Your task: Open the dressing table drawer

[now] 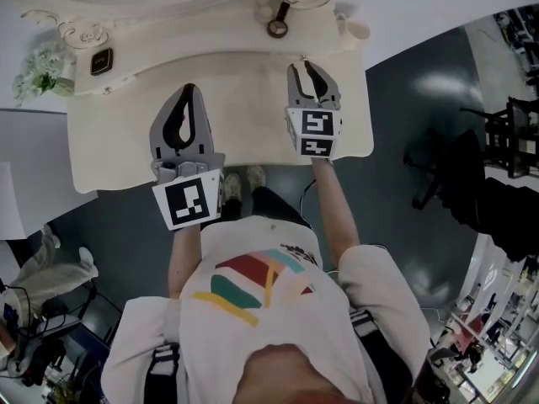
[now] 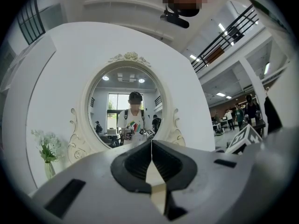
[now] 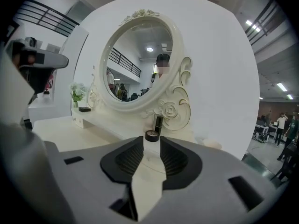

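The cream dressing table (image 1: 244, 99) lies below me in the head view, its oval mirror (image 3: 138, 64) at the back. No drawer front shows in any view; it is hidden under the tabletop's front edge (image 1: 253, 165). My left gripper (image 1: 189, 88) hovers over the left half of the top, and its jaws (image 2: 151, 143) meet at the tips with nothing in them. Over the right half my right gripper (image 1: 305, 64) stands open, a narrow gap (image 3: 151, 146) showing between its jaws and nothing in it. It points toward the mirror's base.
A small black ring-shaped pot (image 1: 277, 29) and a dark tube (image 3: 158, 124) stand at the mirror's foot. On the raised shelf at the left are a dark box (image 1: 102, 61) and a vase of white flowers (image 1: 38, 70). Dark floor surrounds the table.
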`<control>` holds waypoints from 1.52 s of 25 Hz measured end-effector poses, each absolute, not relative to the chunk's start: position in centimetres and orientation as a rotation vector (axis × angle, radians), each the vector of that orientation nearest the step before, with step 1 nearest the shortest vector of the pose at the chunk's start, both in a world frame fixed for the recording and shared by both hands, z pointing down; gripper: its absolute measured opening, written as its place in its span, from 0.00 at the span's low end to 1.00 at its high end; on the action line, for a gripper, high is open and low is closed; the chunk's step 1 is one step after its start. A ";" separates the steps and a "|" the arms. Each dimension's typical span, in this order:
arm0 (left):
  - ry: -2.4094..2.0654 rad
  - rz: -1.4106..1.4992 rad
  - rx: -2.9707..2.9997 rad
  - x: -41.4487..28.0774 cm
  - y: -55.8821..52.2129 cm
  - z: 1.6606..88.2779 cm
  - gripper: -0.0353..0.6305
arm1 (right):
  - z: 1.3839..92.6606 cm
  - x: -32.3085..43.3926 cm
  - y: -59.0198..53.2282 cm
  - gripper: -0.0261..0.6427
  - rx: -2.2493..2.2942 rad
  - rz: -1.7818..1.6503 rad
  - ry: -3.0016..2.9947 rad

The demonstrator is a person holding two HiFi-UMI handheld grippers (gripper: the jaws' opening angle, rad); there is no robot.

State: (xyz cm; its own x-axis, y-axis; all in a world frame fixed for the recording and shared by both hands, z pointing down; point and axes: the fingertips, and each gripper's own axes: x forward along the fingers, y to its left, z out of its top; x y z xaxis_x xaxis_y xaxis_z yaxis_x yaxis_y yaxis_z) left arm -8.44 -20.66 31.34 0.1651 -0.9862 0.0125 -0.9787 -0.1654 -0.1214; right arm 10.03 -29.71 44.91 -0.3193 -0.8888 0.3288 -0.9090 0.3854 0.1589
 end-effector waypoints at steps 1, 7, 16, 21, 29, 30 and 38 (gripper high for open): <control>1.972 -0.137 -2.331 -8.4 -20.9 31.4 0.06 | 45.2 10.2 -30.0 0.16 1.570 0.083 -2.283; 1.965 -0.159 -2.332 -7.9 -21.5 31.9 0.06 | 48.5 12.0 -31.4 0.20 1.613 0.206 -2.238; 1.973 -0.250 -2.322 -8.0 -21.6 33.4 0.06 | 52.9 14.1 -34.0 0.23 1.662 0.390 -2.181; 1.981 -0.272 -2.313 -8.1 -21.7 33.9 0.06 | 54.7 14.5 -35.0 0.24 1.666 0.461 -2.154; 2.040 -0.203 -2.286 -8.2 -22.2 33.2 0.06 | 56.7 14.8 -36.1 0.24 1.673 0.543 -2.126; 2.041 -0.202 -2.286 -8.3 -22.3 33.3 0.06 | 56.8 14.8 -36.2 0.24 1.673 0.549 -2.125; 2.058 -0.207 -2.269 -8.6 -22.5 33.2 0.06 | 57.3 14.8 -36.5 0.23 1.677 0.564 -2.104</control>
